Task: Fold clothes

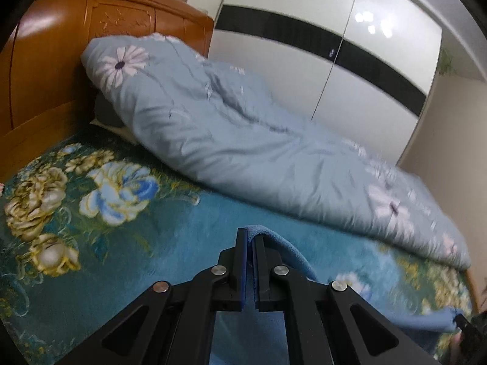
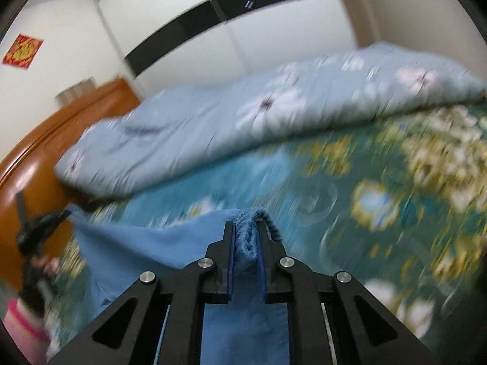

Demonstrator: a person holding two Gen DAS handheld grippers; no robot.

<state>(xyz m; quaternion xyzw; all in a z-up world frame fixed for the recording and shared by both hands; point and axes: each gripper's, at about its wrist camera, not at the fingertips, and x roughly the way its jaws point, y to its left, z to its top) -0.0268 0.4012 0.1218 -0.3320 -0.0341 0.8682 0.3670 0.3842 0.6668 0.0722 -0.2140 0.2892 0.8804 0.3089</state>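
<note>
Left wrist view shows the left gripper (image 1: 250, 238) clamped on an edge of the blue garment (image 1: 292, 255), its jaws nearly together with the cloth pinched between them. Right wrist view, blurred, shows the right gripper (image 2: 246, 229) closed on a bunched edge of that garment (image 2: 146, 249), which hangs stretched between the two grippers above the floral bedspread (image 1: 91, 200). On the far side of the bedspread lies a pale blue quilt (image 1: 231, 140), in front of a white wardrobe (image 1: 334, 70). A wooden headboard (image 1: 45, 73) stands at the bedspread's end.
</note>
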